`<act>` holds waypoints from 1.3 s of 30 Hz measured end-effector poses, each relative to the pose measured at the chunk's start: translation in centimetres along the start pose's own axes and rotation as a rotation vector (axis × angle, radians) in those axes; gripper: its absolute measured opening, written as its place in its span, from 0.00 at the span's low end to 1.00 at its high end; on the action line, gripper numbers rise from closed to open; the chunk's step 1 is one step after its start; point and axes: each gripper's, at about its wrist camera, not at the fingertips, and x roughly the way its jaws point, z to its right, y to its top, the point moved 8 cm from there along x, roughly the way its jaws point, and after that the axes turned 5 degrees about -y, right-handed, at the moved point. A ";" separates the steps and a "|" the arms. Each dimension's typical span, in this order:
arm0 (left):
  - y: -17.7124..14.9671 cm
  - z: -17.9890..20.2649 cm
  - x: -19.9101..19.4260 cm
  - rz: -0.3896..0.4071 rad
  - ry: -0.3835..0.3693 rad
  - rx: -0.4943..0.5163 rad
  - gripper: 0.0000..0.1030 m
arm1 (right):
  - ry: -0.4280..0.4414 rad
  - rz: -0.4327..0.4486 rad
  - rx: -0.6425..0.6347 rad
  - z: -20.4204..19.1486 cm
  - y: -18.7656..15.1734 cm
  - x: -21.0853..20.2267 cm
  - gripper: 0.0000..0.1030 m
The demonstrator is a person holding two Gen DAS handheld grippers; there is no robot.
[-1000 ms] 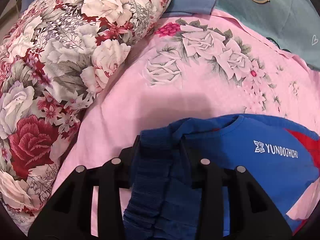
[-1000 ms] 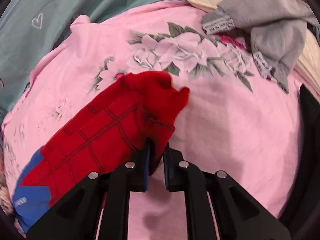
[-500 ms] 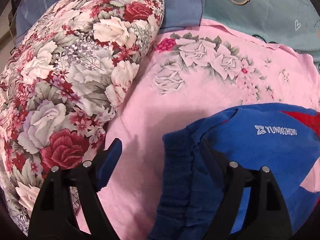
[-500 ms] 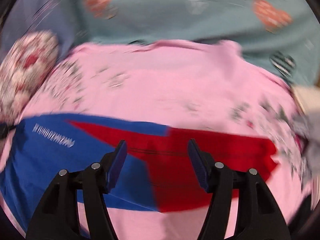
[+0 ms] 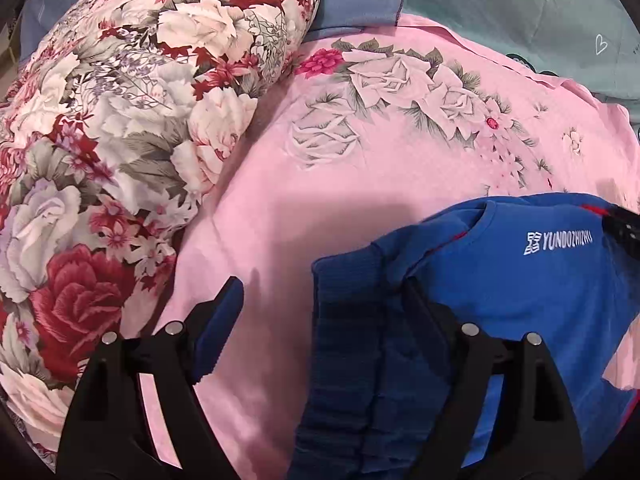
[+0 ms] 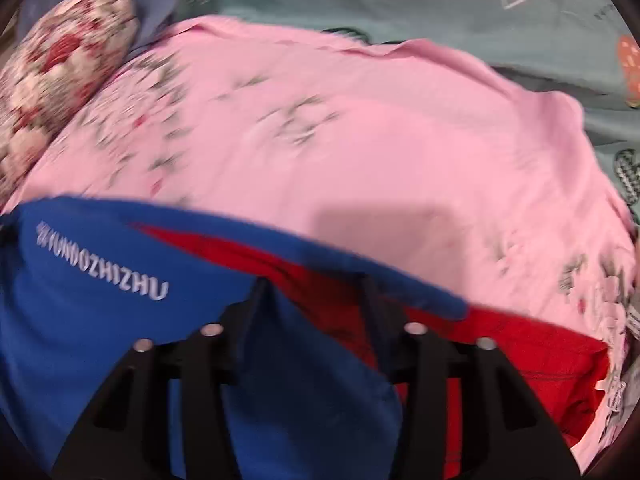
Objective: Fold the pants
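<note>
The blue and red pants [image 5: 520, 280] with white lettering lie flat on the pink floral sheet [image 5: 340, 208]. Their ribbed blue waistband [image 5: 352, 352] lies between my left gripper's [image 5: 320, 300] open fingers, not clamped. In the right wrist view the pants [image 6: 120, 320] stretch from the blue top at left to the red leg [image 6: 540, 356] at right. My right gripper [image 6: 316, 292] is open, fingers spread just over the pants' middle. The view is motion-blurred.
A large flowered pillow [image 5: 112, 152] lies left of the pants, also in the right wrist view [image 6: 60, 60]. A teal patterned cover [image 5: 520, 20] lies beyond the pink sheet's far edge. A dark object [image 5: 624, 232] enters at the right edge, over the pants.
Both grippers opened and let go of the pants, the left off the waistband, the right off the red leg. The right gripper swung left over the pants' middle.
</note>
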 end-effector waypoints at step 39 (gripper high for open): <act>2.1 -1.0 -2.4 0.115 -0.018 0.085 0.89 | -0.185 0.008 0.516 20.5 -8.4 -3.9 0.48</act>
